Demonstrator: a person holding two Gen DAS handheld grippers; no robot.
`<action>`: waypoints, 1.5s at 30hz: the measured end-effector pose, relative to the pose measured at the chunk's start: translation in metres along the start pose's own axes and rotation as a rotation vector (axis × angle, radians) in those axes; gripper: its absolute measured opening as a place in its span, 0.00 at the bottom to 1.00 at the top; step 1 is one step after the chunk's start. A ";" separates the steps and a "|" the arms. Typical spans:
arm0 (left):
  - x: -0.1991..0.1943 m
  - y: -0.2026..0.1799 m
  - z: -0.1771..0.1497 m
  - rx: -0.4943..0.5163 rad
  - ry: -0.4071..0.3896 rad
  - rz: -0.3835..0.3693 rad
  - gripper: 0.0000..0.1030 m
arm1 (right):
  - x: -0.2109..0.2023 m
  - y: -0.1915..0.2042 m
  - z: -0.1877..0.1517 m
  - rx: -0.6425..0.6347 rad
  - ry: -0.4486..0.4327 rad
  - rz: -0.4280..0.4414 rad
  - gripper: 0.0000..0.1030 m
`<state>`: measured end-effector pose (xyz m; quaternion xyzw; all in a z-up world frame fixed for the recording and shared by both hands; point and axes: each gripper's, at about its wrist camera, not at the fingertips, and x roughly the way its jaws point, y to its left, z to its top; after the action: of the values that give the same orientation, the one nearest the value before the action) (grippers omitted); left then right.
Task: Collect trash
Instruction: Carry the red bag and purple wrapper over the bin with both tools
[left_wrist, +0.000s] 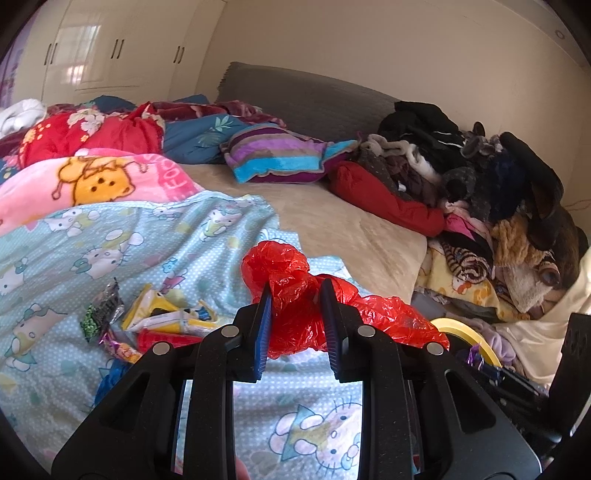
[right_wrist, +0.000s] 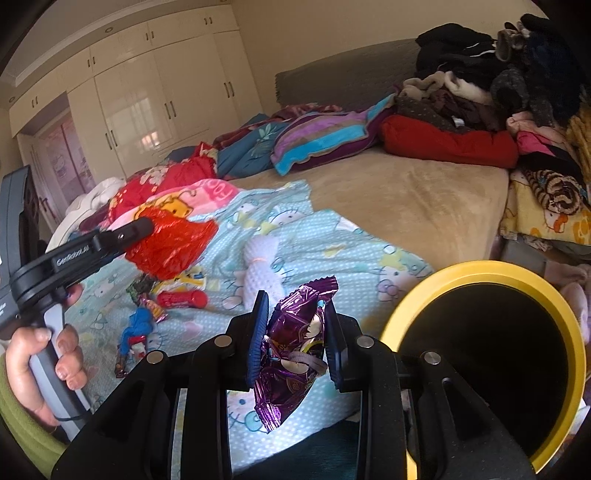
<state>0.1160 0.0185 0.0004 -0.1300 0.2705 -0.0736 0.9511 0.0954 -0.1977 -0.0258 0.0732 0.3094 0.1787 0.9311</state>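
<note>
A crumpled red plastic bag (left_wrist: 295, 295) is being gripped between the blue pads of the left hand-held gripper (left_wrist: 295, 325) at the lower centre of the left wrist view, above the light blue bedsheet (left_wrist: 110, 240). A purple wrapper (right_wrist: 291, 354) is being clamped by the right hand-held gripper (right_wrist: 295, 343) at the lower centre of the right wrist view, just left of the yellow-rimmed bin (right_wrist: 576, 339). More wrappers (left_wrist: 162, 317) are lying scattered on the sheet at the lower left.

Bedroom with cream walls (left_wrist: 369, 44) and glossy cream wardrobes (right_wrist: 147, 92). A grey headboard (left_wrist: 303, 96) backs a bed (right_wrist: 406, 206) heaped with blankets (left_wrist: 110, 229) and clothes (right_wrist: 498, 85).
</note>
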 end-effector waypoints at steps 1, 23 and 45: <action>0.000 -0.002 0.000 0.003 0.001 -0.003 0.18 | -0.001 -0.002 0.000 0.005 -0.002 -0.004 0.26; 0.005 -0.061 -0.018 0.123 0.047 -0.092 0.18 | -0.031 -0.068 0.009 0.128 -0.070 -0.108 0.26; 0.015 -0.112 -0.043 0.236 0.103 -0.164 0.18 | -0.043 -0.128 0.008 0.217 -0.088 -0.201 0.26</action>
<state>0.0981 -0.1007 -0.0105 -0.0351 0.2967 -0.1890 0.9354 0.1045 -0.3324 -0.0273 0.1496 0.2914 0.0469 0.9437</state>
